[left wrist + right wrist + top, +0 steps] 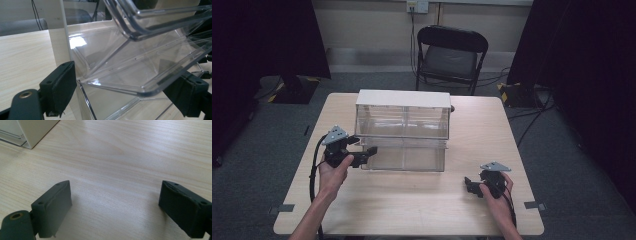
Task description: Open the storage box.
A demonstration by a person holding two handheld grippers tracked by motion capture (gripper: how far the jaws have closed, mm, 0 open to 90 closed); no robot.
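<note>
A drawer cabinet [402, 100] with a white frame and clear plastic drawers stands at the middle back of the wooden table [412, 200]. My left gripper [368, 152] is at the left front corner of the lower clear drawer [409, 157]. In the left gripper view its two pads [61, 87] sit on either side of that drawer's front lip [120, 85] and touch it. The upper drawer's rim [150, 22] hangs above. My right gripper [470, 186] rests low over the table at the front right. It is open, with bare wood [115, 170] between its pads [53, 205].
A black folding chair [451, 55] stands behind the table. Dark curtains hang at both sides and cables lie on the floor at the right. The cabinet's white corner [35, 130] is far off in the right gripper view, with bare wood between.
</note>
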